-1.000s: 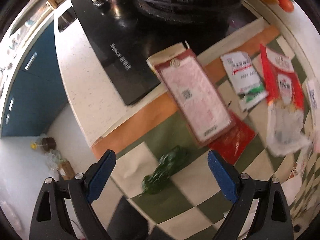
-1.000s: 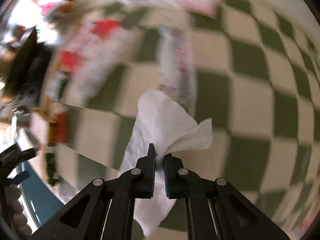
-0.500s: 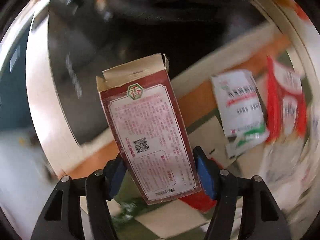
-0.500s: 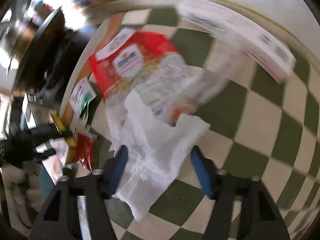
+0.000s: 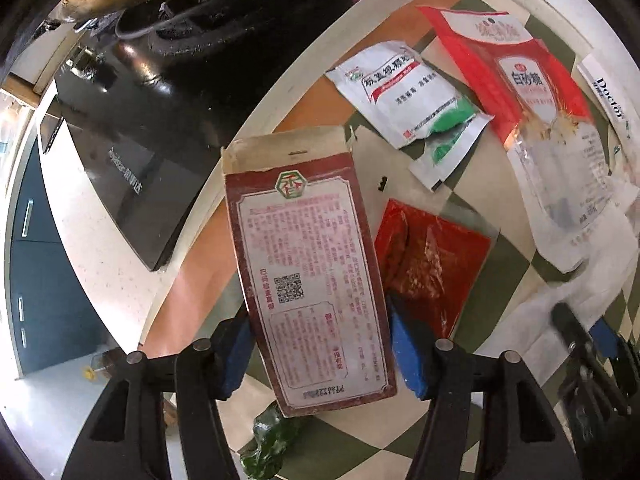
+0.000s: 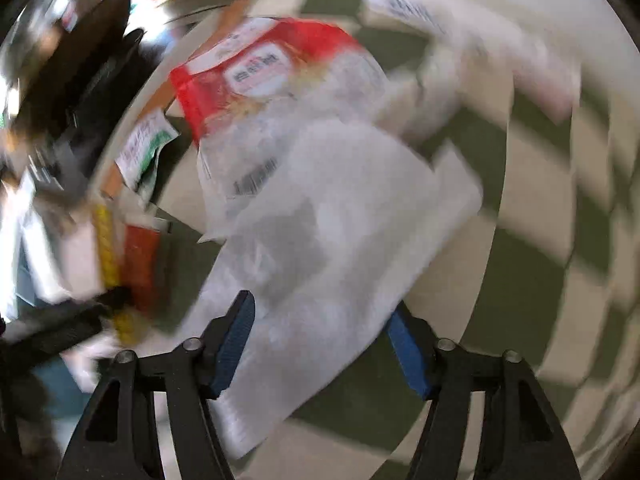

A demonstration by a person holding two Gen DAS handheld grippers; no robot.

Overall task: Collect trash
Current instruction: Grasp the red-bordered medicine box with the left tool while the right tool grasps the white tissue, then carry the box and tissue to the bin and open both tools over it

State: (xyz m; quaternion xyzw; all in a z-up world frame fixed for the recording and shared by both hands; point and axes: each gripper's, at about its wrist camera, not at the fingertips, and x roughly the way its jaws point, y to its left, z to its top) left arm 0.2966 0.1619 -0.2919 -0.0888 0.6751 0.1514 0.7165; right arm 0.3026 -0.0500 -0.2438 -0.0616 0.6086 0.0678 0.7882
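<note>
Left wrist view: the left gripper is clamping a dark-red carton between its blue pads, above the checkered cloth — wrappers lying to its right. Right wrist view, blurred: the right gripper is spreading wide around a white tissue — contact unclear.

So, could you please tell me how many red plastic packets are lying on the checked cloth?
2: a flat red packet just right of the held box, and a red-and-clear bag further right. Others may be hidden under the box or tissue.
</note>
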